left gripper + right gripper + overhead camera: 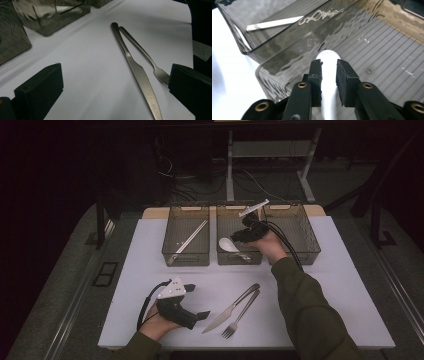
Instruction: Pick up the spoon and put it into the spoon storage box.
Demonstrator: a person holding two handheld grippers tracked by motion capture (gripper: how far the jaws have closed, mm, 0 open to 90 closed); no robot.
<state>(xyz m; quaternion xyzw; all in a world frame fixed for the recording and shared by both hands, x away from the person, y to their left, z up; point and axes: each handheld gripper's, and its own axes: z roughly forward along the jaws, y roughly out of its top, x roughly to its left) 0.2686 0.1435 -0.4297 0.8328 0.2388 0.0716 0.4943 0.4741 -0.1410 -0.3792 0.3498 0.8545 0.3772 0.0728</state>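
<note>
Nearest, the left gripper [200, 315] rested on the white bench [325, 285], fingers wide apart and empty, beside the knife [140, 75] and fork [150, 62]. Farther off, the right gripper's [329, 72] fingers straddled the white spoon [327, 56] in the middle bin [225, 222], slightly parted, its handle between them.

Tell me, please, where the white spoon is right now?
In the high view the white spoon lies in the middle bin, its handle between the right gripper jaws, right of the bin with chopsticks.
</note>
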